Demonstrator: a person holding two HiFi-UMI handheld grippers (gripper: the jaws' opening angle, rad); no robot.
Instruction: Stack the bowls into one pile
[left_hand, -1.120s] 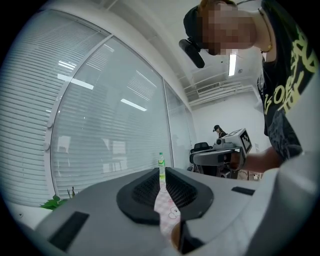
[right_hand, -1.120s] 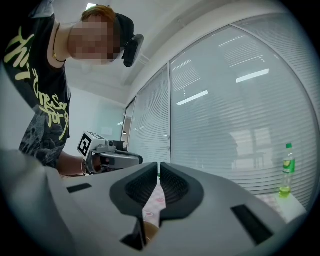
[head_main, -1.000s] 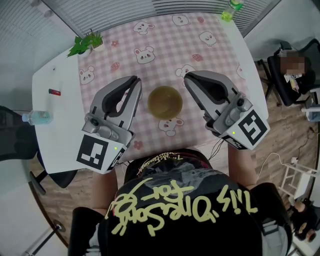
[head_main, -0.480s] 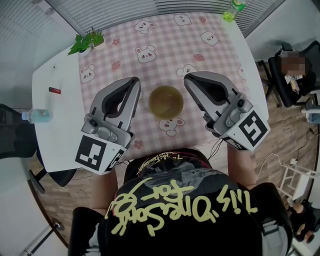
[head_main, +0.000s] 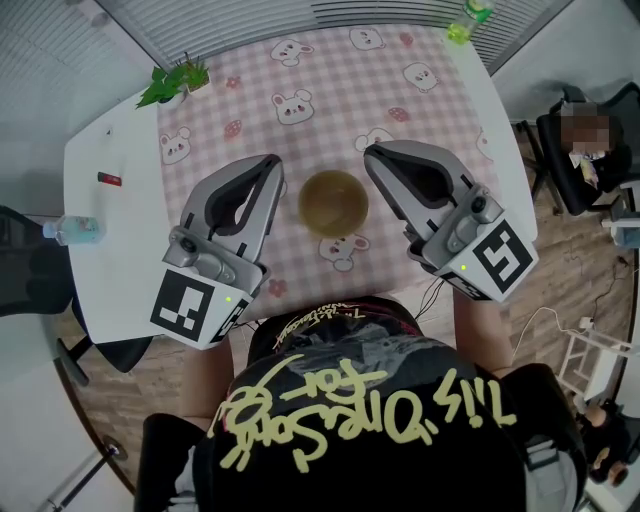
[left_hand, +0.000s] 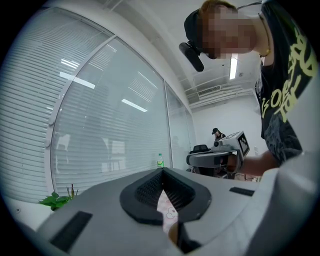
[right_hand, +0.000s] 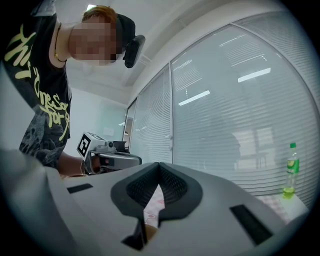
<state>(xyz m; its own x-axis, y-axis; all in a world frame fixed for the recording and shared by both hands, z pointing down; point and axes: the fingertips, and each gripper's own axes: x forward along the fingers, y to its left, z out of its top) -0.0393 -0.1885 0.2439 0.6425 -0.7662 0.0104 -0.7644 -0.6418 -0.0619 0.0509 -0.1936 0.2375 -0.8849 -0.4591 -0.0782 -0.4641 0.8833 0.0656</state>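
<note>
Two grippers sat level over the counter (head_main: 118, 262), one each side of the bowl (head_main: 332, 203). Left gripper (head_main: 272, 168): jaws fully closed, pads met at the tip, nothing between them. Right gripper (head_main: 371, 156): same, jaws closed and empty. The bowl was olive-tan and upright on the pink checked cloth (head_main: 330, 95) with bunny prints, about mid-counter and nearer the person's edge. It lay between the two gripper tips, just beside each, with no contact visible from the head view. I couldn't tell whether it was a single bowl or several already nested; only one rim showed. Each gripper view looked along its own closed jaws, with a sliver of cloth and a tan edge showing through the notch below the tips, and the opposite gripper across the way. The marker cube (head_main: 190, 306) on the left gripper and its counterpart on the right were both toward the person's body. The cloth covered the right part of the counter, and the left strip was bare white. On that strip there was a small red item (head_main: 109, 183) and a clear bottle (head_main: 70, 232) lying at the edge. A green plant (head_main: 172, 84) stood at the cloth's far left corner and a green bottle (head_main: 466, 18) at the far right corner, both well apart from the bowl.
</note>
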